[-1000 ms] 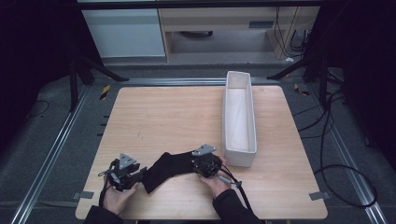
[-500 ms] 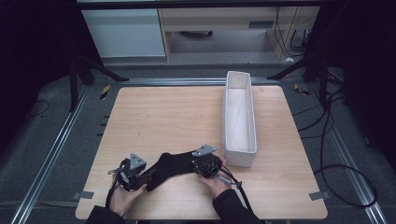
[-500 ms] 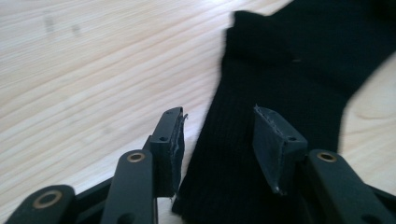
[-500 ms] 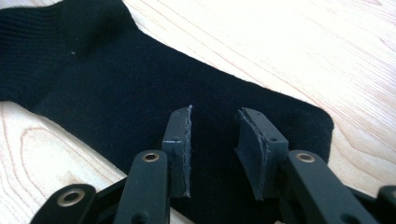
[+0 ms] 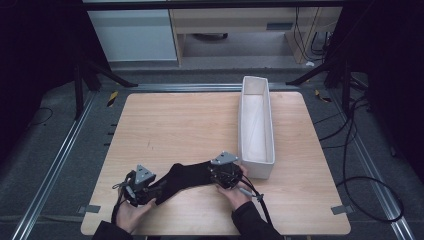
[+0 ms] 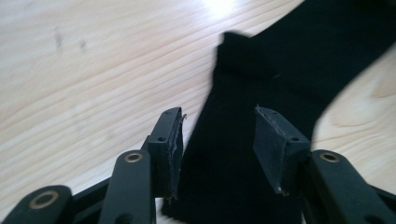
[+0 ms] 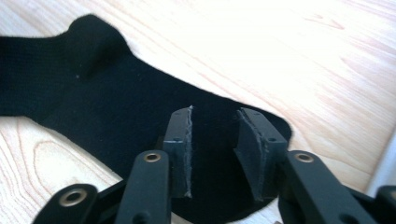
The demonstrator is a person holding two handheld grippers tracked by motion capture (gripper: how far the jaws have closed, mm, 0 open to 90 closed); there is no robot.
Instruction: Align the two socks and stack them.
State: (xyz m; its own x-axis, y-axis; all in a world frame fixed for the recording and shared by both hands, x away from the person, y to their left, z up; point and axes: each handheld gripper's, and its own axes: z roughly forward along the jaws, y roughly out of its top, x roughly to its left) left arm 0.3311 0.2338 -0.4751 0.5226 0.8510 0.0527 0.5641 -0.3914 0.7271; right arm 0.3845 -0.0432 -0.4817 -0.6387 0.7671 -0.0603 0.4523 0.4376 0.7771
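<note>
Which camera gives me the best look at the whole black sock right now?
The high view: the black sock lies bent and flat on the table, seen end to end between both grippers. The left gripper view shows one end of it between open jaws; the right gripper view shows the other end and the heel bump.

No text, label, brand, number or sign is showing legibly anywhere in these views. The yellow-and-black markings on the floor rails are showing as striped tape, bearing no readable characters.
</note>
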